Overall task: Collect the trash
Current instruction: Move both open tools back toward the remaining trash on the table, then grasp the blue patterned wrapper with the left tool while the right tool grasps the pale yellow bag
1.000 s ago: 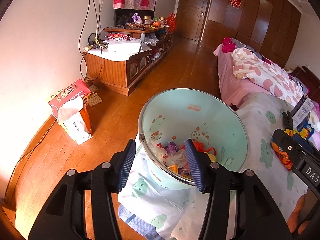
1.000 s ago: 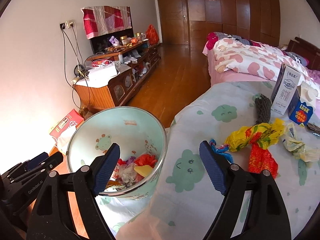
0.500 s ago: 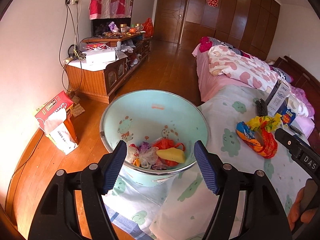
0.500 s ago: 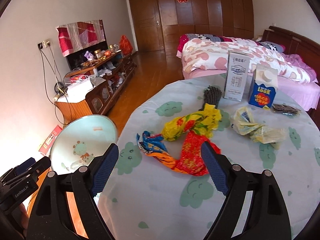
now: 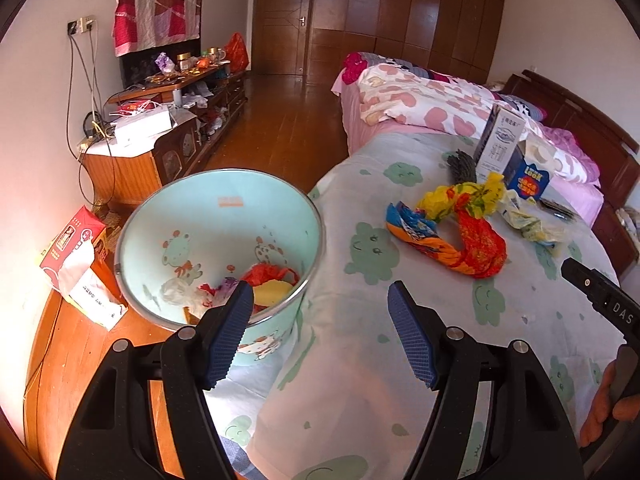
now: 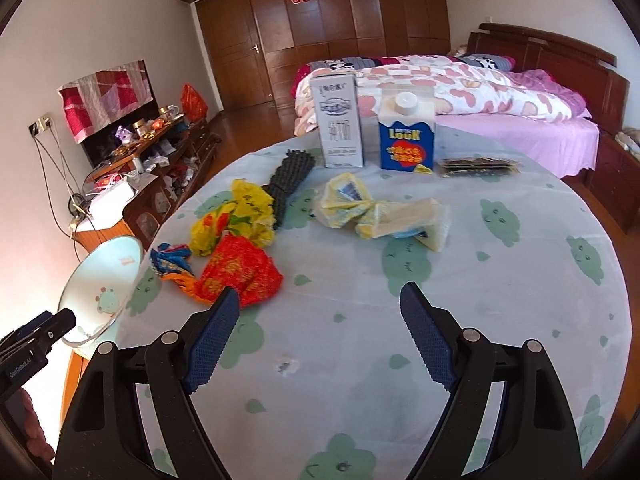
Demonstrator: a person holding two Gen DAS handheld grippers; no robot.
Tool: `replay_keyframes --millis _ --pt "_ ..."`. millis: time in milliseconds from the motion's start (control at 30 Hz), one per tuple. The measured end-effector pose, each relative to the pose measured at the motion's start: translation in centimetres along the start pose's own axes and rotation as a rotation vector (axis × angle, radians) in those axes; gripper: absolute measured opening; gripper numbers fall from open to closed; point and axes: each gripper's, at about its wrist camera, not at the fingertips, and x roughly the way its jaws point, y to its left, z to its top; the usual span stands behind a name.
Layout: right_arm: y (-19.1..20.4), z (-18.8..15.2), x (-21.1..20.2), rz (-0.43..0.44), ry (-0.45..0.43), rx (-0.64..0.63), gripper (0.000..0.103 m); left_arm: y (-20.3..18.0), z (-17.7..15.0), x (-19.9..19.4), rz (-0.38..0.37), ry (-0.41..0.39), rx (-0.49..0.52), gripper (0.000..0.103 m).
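Observation:
A mint trash bin (image 5: 224,216) stands on the floor beside the round table (image 6: 440,340), with several wrappers (image 5: 264,280) inside it. My left gripper (image 5: 319,292) hangs open and empty over the table edge, just right of the bin's rim. On the cloth lie a red wrapper (image 6: 240,268), a yellow wrapper (image 6: 236,216), a blue-orange wrapper (image 6: 172,260) and a pale yellow bag (image 6: 380,212). My right gripper (image 6: 320,289) is open and empty above the cloth, its left finger close to the red wrapper.
A white carton (image 6: 338,124), a blue carton (image 6: 406,136), a black ridged piece (image 6: 290,176) and dark packets (image 6: 476,168) sit at the table's far side. A bed (image 6: 500,92) lies behind. A TV cabinet (image 5: 160,144) and a red box (image 5: 76,240) stand left.
Both grippers swung right, away from the bin and over the table. The left jaws widened. The wrappers on the cloth came to the middle of the right wrist view.

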Motion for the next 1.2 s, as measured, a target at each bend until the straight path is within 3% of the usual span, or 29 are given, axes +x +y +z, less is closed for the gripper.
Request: replay_keyframes --millis 300,400,733,833,1033,1133,1200 --pt "-4.5 -0.9 -0.8 -0.046 -0.023 0.046 0.079 -5.3 1.7 2.7 -0.058 0.018 0.045 0.061" --pt "-5.7 -0.9 -0.8 -0.067 -0.025 0.067 0.079 -7.1 2.3 4.0 -0.043 0.017 0.067 0.061" --pt "-7.9 -0.4 -0.8 -0.04 -0.01 0.109 0.077 -8.7 3.9 8.5 0.0 0.094 -0.011 0.057" --pt "-7.8 0.8 -0.6 -0.035 -0.028 0.081 0.077 -8.4 3.6 9.8 -0.015 0.137 -0.037 0.052" --pt "-6.6 4.0 1.4 -0.049 -0.075 -0.032 0.078 -8.7 3.6 9.9 -0.029 0.117 -0.018 0.041" --pt "-5.9 5.2 3.8 -0.059 -0.069 -0.105 0.078 -8.6 3.5 9.7 -0.038 0.106 -0.012 0.039" --pt "-5.5 5.9 5.3 -0.018 -0.033 -0.135 0.078 -8.2 3.5 9.4 -0.064 0.112 -0.026 0.037"
